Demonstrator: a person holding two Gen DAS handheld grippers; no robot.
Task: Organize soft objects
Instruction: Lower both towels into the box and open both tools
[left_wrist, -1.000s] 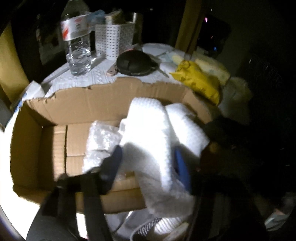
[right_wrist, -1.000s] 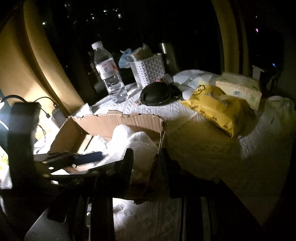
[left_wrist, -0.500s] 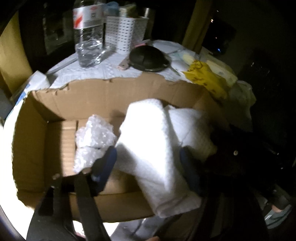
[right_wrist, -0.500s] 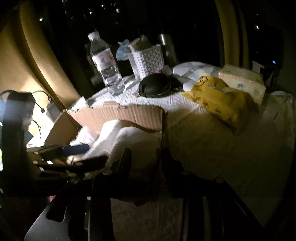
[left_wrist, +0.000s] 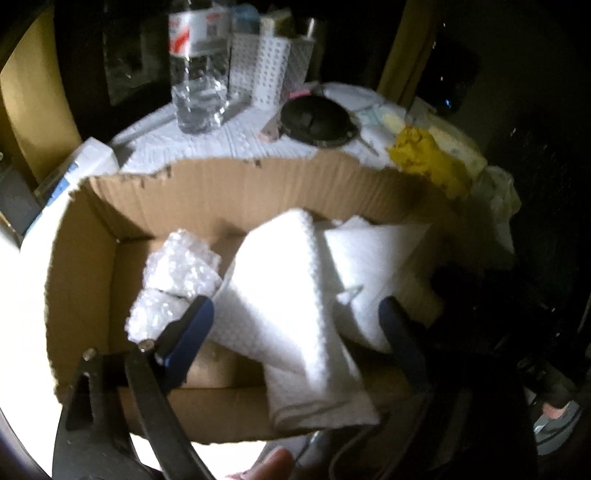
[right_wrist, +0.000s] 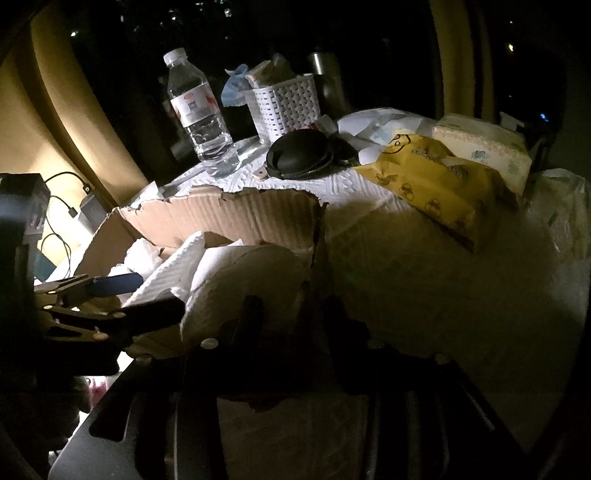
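Left tool (left_wrist: 295, 332) straddles towel (left_wrist: 288, 295); only right view shows cables (right_wrist: 59, 206).

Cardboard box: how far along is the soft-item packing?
Done: crumpled bubble wrap and a folded white towel lie inside the brown cardboard box. In hand: the open left gripper straddles a white waffle-weave towel hanging over the near wall; the right gripper sits at the box's corner, grip too dark to judge. Left: possibly the yellow soft packet outside it.

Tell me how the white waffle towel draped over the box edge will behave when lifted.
The white waffle towel is probably floppy: it already sags over the cardboard box front wall. It is likely light and, given its waffle weave, not slippery. Expect the hanging end to trail.
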